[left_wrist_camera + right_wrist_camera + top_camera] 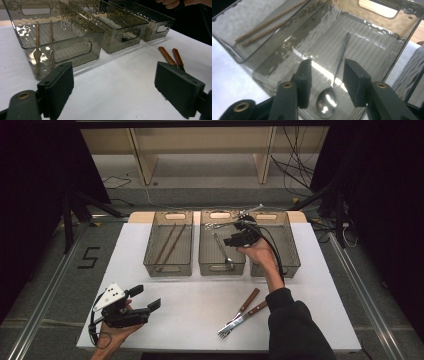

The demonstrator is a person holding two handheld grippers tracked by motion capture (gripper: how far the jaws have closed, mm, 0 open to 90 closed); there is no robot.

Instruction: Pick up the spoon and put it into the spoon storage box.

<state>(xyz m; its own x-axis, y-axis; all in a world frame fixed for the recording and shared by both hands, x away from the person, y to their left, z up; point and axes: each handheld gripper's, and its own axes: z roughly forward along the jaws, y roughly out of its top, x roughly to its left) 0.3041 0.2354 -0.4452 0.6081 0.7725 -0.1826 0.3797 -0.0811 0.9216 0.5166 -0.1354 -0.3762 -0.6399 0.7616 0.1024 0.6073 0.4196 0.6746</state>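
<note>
A metal spoon (222,250) (327,100) lies flat on the ribbed floor of the middle clear bin (205,266) (384,47), bowl toward the near end. My right gripper (235,240) (328,66) hovers over that bin, jaws apart on either side of the spoon's handle without touching it. Two brown chopsticks (169,244) (37,37) (267,25) rest in the left bin (150,247) (75,50). My left gripper (146,297) (112,82) is held low near the table's front left corner, wide open with nothing between its jaws.
Two wooden-handled utensils (248,302) (172,57), one of them a fork, lie side by side on the white table top (190,305) at the front right. A third bin (292,251) (160,27) stands at the right. Cables and wooden shelf legs are beyond the table.
</note>
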